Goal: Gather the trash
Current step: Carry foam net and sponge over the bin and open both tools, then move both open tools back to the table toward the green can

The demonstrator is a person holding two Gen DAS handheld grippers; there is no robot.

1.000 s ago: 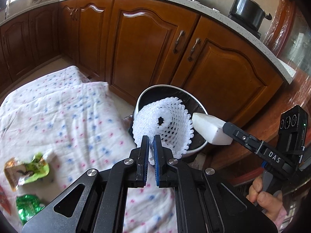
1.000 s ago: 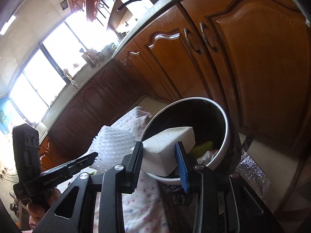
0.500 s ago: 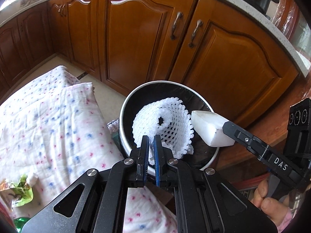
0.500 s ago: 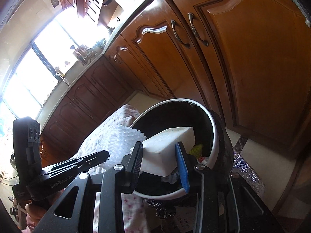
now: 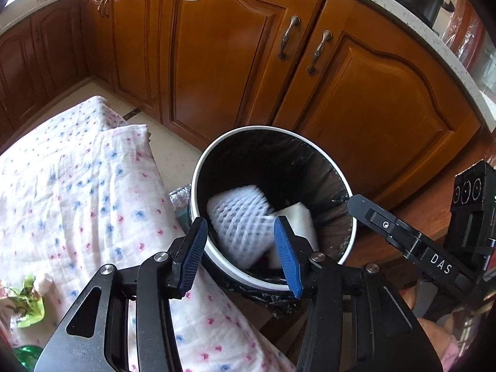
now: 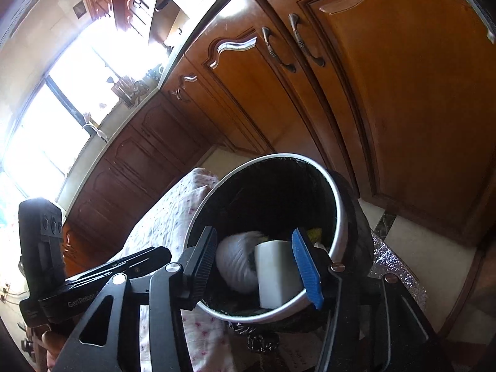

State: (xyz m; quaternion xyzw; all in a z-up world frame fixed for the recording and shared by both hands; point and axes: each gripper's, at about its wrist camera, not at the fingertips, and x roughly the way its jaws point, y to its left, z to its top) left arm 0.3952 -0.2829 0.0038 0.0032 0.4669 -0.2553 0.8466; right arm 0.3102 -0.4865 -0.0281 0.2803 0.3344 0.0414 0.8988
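A round black trash bin with a white rim (image 5: 198, 186) stands on the floor by the wood cupboards. Inside it lie 2 white things, side by side and touching: a soft foam net sleeve (image 5: 240, 221) and a smooth foam block (image 6: 274, 274), both blurred.

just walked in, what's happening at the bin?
A person is collecting trash with two handheld claws. Both the left claw and the right claw are open over the black-lined bin. The white foam net and white foam block are inside it, blurred. Green wrappers lie on the dotted cloth.
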